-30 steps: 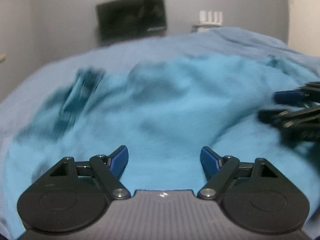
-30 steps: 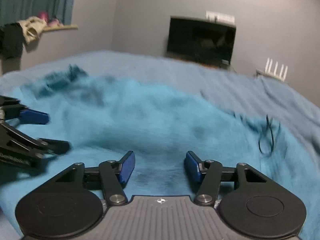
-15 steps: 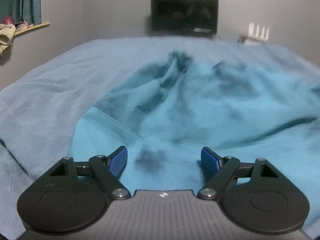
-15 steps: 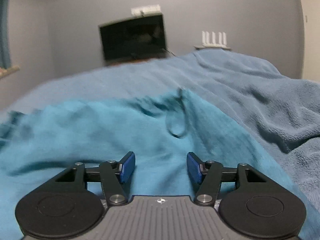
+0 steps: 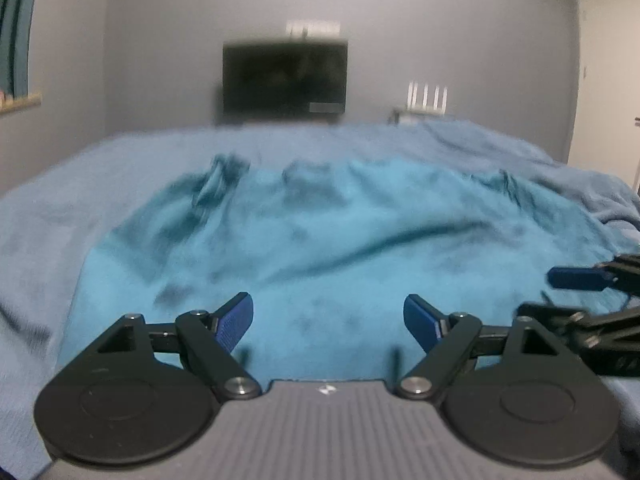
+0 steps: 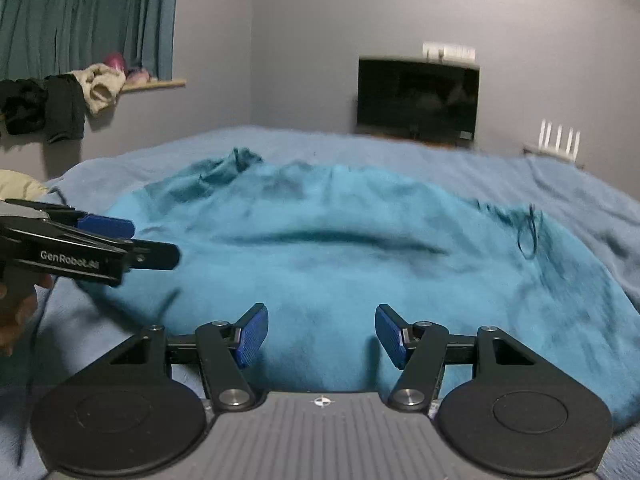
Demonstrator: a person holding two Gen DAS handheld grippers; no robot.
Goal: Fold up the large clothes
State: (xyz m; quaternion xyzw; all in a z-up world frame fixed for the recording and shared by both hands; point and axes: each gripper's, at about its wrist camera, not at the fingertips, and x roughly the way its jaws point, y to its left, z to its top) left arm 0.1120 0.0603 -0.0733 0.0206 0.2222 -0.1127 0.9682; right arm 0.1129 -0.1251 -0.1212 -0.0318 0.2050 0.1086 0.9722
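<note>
A large turquoise garment point(image 5: 320, 240) lies spread and wrinkled on the bed, also in the right wrist view point(image 6: 340, 248). My left gripper point(image 5: 328, 322) is open and empty, just above the garment's near edge. My right gripper point(image 6: 321, 334) is open and empty, over the near edge too. The right gripper shows at the right edge of the left wrist view point(image 5: 560, 294), and the left gripper shows at the left of the right wrist view point(image 6: 132, 236). A dark drawstring loop point(image 6: 528, 236) lies on the garment's right side.
A grey-blue blanket point(image 5: 60, 208) covers the bed under the garment. A dark TV point(image 5: 285, 80) and a white router point(image 5: 427, 98) stand at the far wall. A shelf with clothes point(image 6: 64, 100) and a teal curtain point(image 6: 88, 16) are at left.
Both grippers have swung back to face the garment's middle, side by side. Each now sees the other. Both stay open and empty.
</note>
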